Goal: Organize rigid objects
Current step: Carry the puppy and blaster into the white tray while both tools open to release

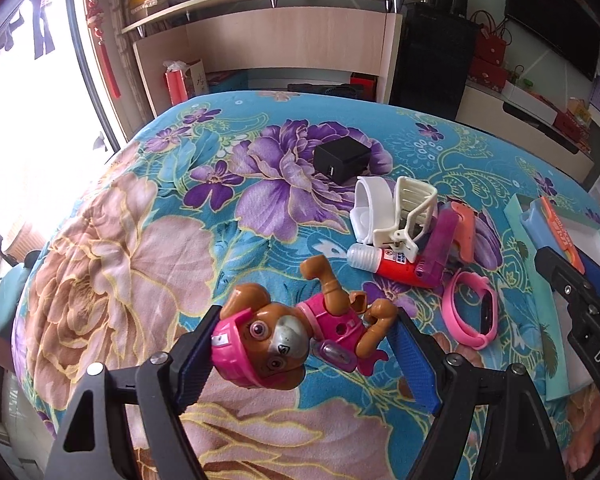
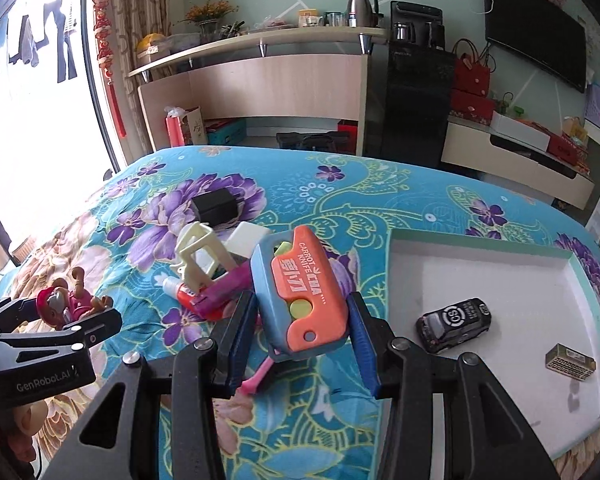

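Between right tool [image 2: 306, 344] pads, gripped carrot knife toy [image 2: 300, 300], long axis upright, leaning left.

Turquoise bedspread [image 1: 148, 208] with purple and peach flowers, brown toy dog [image 1: 284, 332] in pink helmet and vest, orange-and-blue carrot knife [image 2: 300, 300], pink wristband [image 1: 470, 312] at three o'clock of the dog, white tray [image 2: 500, 280] edged teal, black toy car [image 2: 454, 324]

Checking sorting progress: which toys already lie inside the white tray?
The black toy car and the small olive block; the tray holds nothing else.
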Motion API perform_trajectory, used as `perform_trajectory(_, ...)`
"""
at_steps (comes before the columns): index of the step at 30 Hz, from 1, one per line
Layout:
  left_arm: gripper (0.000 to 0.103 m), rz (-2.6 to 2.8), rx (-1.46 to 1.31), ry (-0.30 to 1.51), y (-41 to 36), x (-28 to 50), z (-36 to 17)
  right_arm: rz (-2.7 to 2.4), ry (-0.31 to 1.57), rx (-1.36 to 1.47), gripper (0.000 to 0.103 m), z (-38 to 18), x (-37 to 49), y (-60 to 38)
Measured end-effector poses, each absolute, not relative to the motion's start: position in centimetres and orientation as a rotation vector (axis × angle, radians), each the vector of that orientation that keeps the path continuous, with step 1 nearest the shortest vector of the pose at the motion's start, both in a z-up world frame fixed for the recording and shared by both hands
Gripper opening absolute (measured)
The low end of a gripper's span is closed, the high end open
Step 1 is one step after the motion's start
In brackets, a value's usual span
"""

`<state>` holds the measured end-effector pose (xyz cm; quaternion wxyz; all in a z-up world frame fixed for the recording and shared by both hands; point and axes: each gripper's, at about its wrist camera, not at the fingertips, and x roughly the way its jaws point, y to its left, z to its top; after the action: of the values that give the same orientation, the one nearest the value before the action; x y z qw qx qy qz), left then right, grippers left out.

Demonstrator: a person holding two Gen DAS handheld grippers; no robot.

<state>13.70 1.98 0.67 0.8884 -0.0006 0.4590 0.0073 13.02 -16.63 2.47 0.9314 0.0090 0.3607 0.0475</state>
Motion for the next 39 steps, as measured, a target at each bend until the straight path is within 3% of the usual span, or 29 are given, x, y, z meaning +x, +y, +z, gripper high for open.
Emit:
perform_trajectory(18, 0.083, -0.255, 0.237, 0.872, -13.9, 14.2, 4.8, -0.271, 0.722, 0.204, 0.047, 2.7, 11.7, -30.6)
perform_trajectory(27, 0.083, -0.357, 0.318, 0.884, -21.0, 14.4, 3.2, -0.399, 0.723, 0.262, 0.047, 2.5, 10.6, -34.5)
perform_trajectory(39, 0.084, -0.379, 0.348, 0.923, -23.0, 14.0, 0.2, -0.389, 0.737, 0.282, 0.047, 2.2, 10.5, -35.0)
